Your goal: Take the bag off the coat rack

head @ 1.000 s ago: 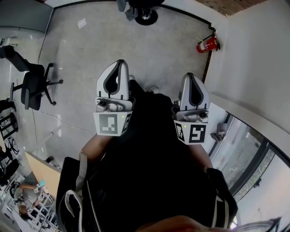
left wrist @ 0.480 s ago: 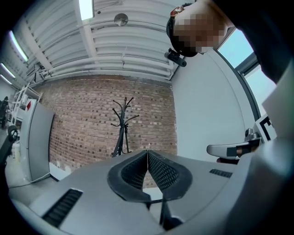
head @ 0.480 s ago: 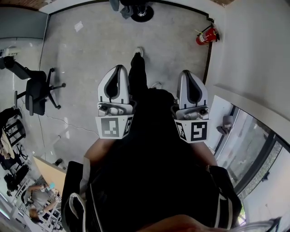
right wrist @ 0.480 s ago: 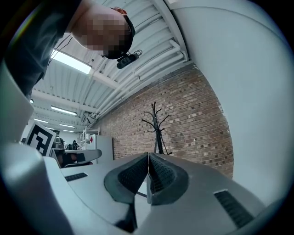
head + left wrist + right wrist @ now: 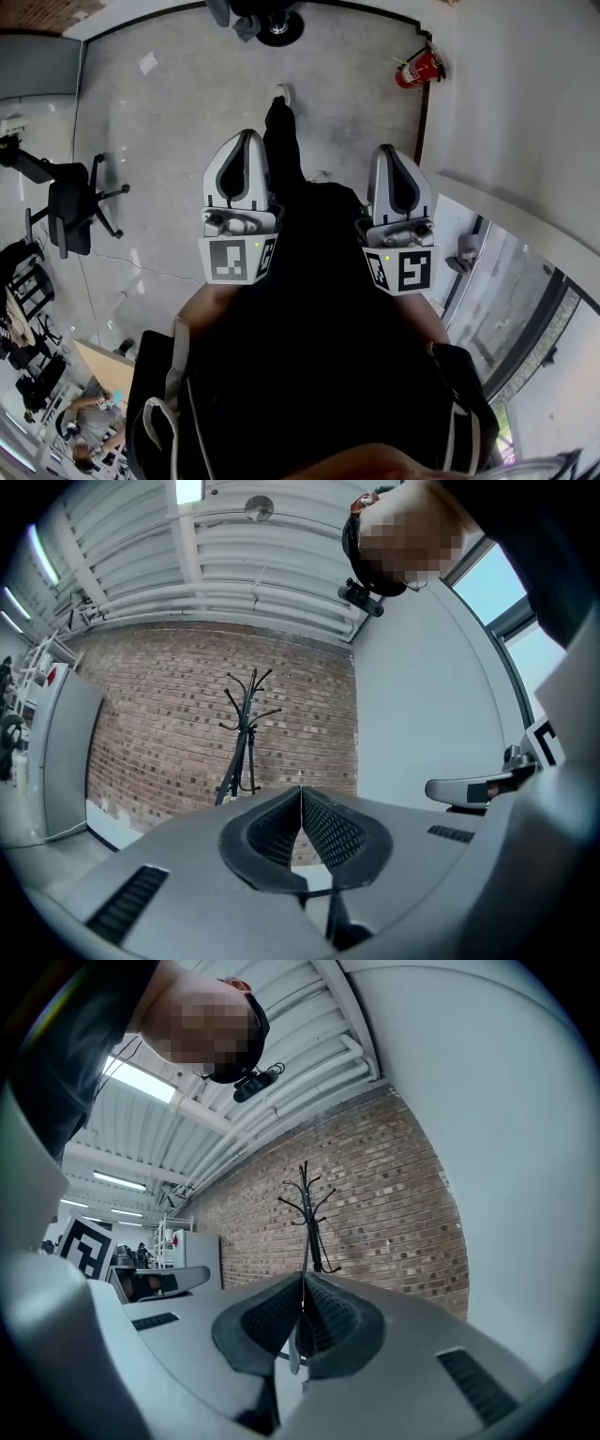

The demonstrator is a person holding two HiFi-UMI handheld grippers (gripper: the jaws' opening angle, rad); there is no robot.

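A bare black coat rack stands far off against the brick wall, seen in the left gripper view and the right gripper view. No bag shows on its hooks. My left gripper and right gripper are held side by side, pointing level, both shut with nothing between the pads. Between and below them in the head view is the person's black clothing with pale straps. A leg and a white shoe reach forward. I cannot tell whether any of that black mass is a bag.
A black office chair stands on the grey concrete floor at the left. A red fire extinguisher sits by the white wall at the right, with a glass partition below it. A black round foot stands at the far wall.
The floor has slid down and left in the head view, and a leg with a white shoe has come into view ahead. Both grippers have stayed shut and side by side.
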